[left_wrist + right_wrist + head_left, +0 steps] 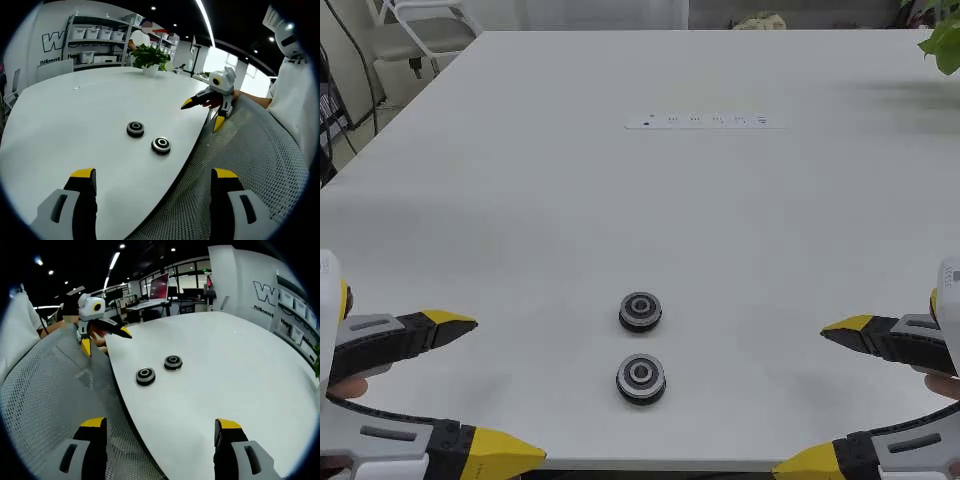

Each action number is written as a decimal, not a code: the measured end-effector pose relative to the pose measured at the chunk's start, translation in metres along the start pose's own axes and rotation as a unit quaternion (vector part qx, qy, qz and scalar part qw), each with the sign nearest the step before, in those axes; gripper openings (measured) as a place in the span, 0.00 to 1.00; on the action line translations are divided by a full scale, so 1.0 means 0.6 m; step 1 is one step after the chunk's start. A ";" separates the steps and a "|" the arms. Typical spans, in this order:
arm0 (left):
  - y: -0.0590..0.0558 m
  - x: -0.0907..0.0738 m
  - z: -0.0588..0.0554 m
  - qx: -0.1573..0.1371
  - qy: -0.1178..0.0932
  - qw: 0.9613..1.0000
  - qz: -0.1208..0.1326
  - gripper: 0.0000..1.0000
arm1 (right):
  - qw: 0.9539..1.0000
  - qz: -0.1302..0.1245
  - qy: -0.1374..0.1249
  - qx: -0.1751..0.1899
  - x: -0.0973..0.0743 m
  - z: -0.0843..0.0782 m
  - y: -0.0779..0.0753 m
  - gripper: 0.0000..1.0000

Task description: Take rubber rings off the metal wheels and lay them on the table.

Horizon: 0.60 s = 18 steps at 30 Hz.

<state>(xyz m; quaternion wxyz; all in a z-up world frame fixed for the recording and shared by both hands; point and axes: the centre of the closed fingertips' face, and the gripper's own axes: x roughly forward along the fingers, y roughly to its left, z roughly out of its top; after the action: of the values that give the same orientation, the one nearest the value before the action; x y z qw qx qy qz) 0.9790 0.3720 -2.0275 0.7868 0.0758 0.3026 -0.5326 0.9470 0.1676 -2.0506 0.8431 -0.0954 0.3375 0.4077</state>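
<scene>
White table (720, 200); hand-held grippers (508, 391) (799, 398) wide, empty.

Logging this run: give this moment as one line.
left gripper open, clear | right gripper open, clear | near wheel, far wheel on table, rings on

— What lies on the white table (520, 200)?
— Two metal wheels by the front edge, mid-width: near wheel (641, 379), far wheel (640, 311) just behind, apart. Socket panel (705, 122) toward the far edge; potted plant (150, 57) at the far right corner.
</scene>
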 end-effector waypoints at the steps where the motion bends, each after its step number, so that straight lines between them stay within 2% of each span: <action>1: 0.000 0.000 -0.001 0.000 0.001 1.000 0.000 0.92 | 1.000 -0.003 0.003 0.002 -0.001 -0.002 -0.002 0.85; 5: 0.000 -0.001 0.000 -0.001 -0.001 1.000 0.000 0.92 | 1.000 -0.002 0.000 0.011 -0.001 -0.002 -0.001 0.84; 10: 0.003 -0.002 -0.001 -0.001 0.000 1.000 0.004 0.92 | 1.000 0.001 0.009 0.005 0.001 -0.006 0.003 0.84; 18: -0.002 0.000 -0.005 0.001 0.006 1.000 -0.003 0.92 | 1.000 -0.002 0.013 0.007 0.000 -0.009 0.001 0.84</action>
<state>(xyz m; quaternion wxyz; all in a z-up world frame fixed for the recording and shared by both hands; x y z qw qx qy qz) 0.9769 0.3730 -2.0294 0.7833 0.0787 0.3067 -0.5350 0.9441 0.1657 -2.0546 0.8402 -0.0954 0.3510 0.4022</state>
